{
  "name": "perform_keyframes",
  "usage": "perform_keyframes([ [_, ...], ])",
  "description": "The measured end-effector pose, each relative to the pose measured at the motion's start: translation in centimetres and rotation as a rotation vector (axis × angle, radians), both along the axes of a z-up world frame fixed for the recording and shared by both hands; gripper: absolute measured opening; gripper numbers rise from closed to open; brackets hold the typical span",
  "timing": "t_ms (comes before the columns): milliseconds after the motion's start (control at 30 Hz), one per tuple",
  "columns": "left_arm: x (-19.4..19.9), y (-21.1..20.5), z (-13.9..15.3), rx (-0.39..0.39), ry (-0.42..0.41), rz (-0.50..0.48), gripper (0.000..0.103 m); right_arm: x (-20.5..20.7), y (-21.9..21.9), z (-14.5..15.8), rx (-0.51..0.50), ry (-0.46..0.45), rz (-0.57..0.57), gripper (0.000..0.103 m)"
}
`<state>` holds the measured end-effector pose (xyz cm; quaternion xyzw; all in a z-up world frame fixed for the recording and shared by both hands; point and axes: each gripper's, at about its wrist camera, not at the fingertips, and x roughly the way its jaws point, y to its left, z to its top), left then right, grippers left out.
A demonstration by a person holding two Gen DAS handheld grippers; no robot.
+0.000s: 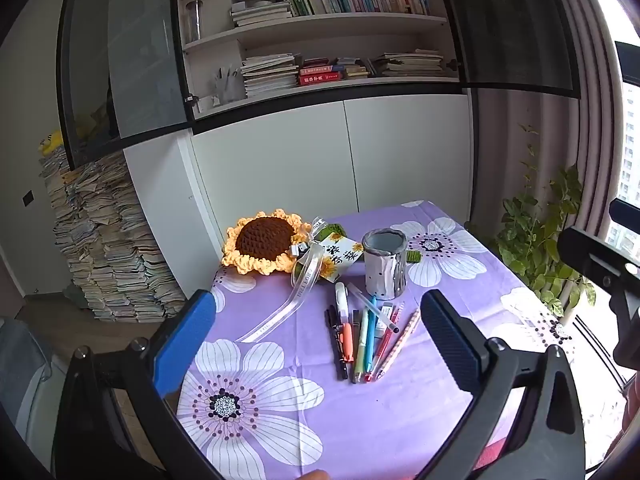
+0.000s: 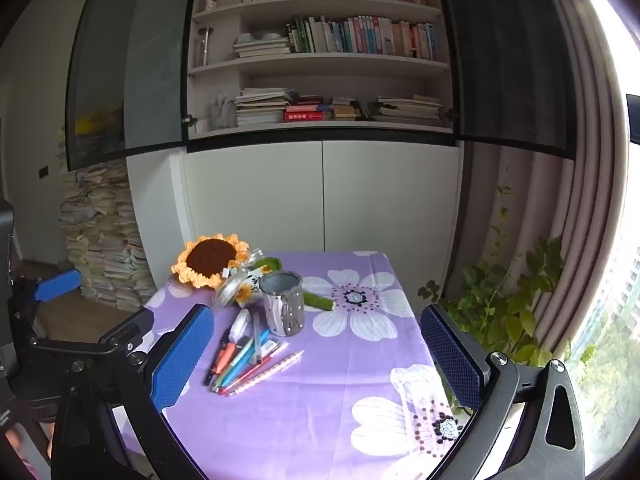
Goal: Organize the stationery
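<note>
While both tools hover above it, a worktop (image 1: pixel 400 420) draped in a purple cloth printed with large white flowers fills the lower half of each view. Behind it stand white cupboards and open bookshelves, with a tall heap of papers on the floor to the left and a leafy plant by the window on the right.

At the far side of the worktop lies a crocheted sunflower (image 1: pixel 264 242) with a ribbon and a printed tag. Just beside it stands a grey pen cup (image 1: pixel 385 261), upright and, as far as can be seen, empty.

The left hand-held gripper (image 1: pixel 316 348) is spread wide and holds nothing. The right hand-held gripper (image 2: pixel 318 354) is likewise spread wide and empty.

Near the cup, toward the viewer, lies a loose fan of pens (image 1: pixel 366 336): a black marker, an orange highlighter, green, blue and pink pens, a patterned pencil, and a white correction tape. Several touch or overlap.

They are probably light, stiff and smooth, so they may roll or slip. The patterned pencil at the outer edge, most separate from the rest, looks easiest to pinch across the middle of its barrel.
</note>
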<state>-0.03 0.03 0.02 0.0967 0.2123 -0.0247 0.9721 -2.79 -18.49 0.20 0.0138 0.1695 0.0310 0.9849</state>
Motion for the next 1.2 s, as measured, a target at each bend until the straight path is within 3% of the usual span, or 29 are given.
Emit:
perform_keyframes([
  [333, 0.9, 0.3, -0.5, -0.015, -0.024, 0.012, 0.102, 1.1, 0.6, -0.5, 0.001, 0.014, 0.015, 0.103],
  [700, 2.8, 1.0, -1.4, -0.036, 0.061, 0.016, 0.102, 2.7, 0.6, -1.0, 0.005, 0.055, 0.026, 0.103],
  [1200, 4.4, 1.3, -1.8, -0.029, 0.084, 0.032, 0.102, 5.2, 0.6, -2.0, 0.021, 0.112, 0.047, 0.103],
])
